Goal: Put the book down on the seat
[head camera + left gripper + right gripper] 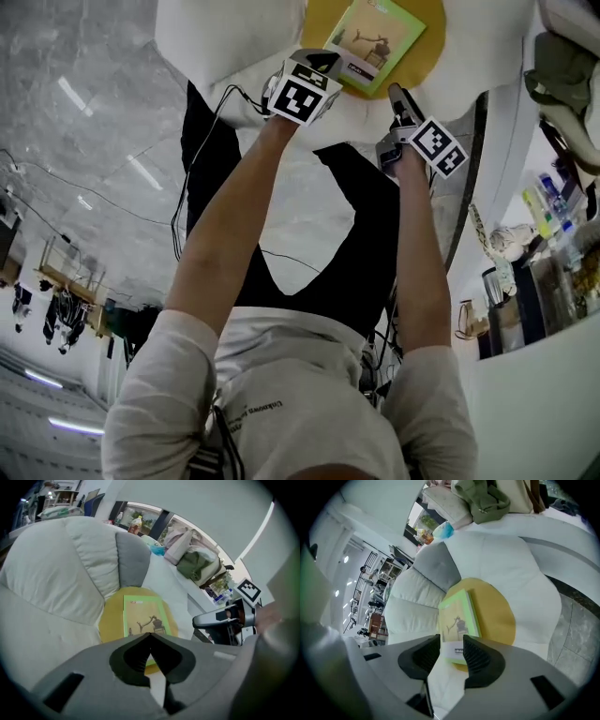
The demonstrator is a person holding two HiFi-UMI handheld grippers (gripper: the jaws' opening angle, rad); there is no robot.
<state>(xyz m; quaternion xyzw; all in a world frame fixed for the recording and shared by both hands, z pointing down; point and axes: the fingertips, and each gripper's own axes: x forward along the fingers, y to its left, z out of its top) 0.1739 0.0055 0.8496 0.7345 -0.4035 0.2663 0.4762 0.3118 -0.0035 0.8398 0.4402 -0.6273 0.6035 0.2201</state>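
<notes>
A green book (373, 39) lies flat on the round yellow seat cushion (427, 26) of a white armchair (225, 37). My left gripper (322, 64) hovers at the book's near corner with its jaws closed tip to tip and nothing between them. In the left gripper view the book (142, 615) rests on the cushion (111, 617) just beyond the left gripper (150, 635). My right gripper (395, 92) stands open beside the book's near edge. In its own view the book (459, 617) shows through the gap of the right gripper (451, 649). The right gripper (224, 618) also shows at the left gripper view's right.
The armchair's padded back (51, 569) and grey headrest (132, 559) rise behind the cushion. A white counter with bottles (553, 202) runs along the right. An olive bag (485, 501) lies on a ledge. Black cables (192, 141) trail over the marble floor (84, 112).
</notes>
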